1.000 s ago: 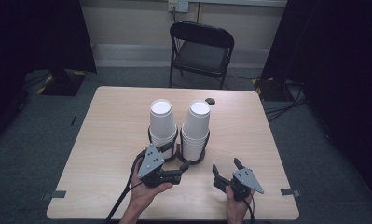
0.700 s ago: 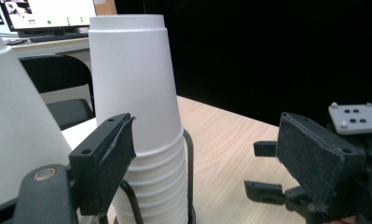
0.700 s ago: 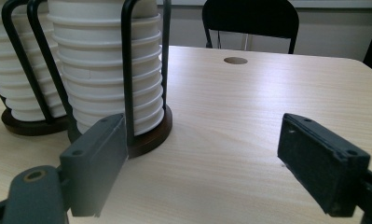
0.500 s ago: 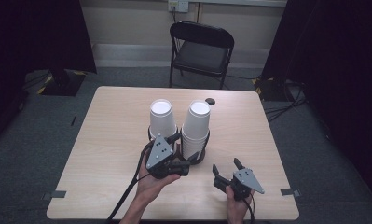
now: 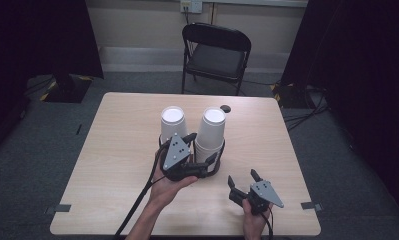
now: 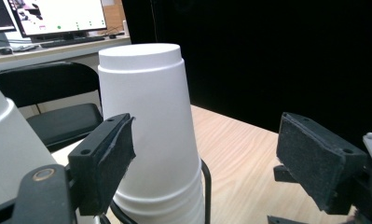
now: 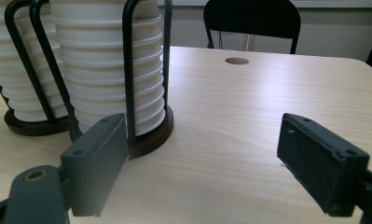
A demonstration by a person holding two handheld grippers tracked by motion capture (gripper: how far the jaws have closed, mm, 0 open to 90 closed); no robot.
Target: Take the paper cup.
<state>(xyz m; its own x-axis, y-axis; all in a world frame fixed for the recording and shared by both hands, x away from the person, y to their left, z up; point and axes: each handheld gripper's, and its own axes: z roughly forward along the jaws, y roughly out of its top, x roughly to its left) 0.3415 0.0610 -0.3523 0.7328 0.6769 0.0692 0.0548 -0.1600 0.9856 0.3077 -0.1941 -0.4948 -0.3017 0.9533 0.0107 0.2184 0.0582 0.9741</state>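
Moved up toward centre frame in the high view: left claw, jaws spread wide, now flanking the right stack of white cups in its black wire holder, nothing gripped yet. A second ago held lower, nearer the table edge; half a second ago partway there. Likely lining up to pinch the top cup. Seen close through the left gripper view: same cup stack between the pads, apart from both. Unmoved at lower right: right claw, open, empty. Left stack just beside, unchanged.
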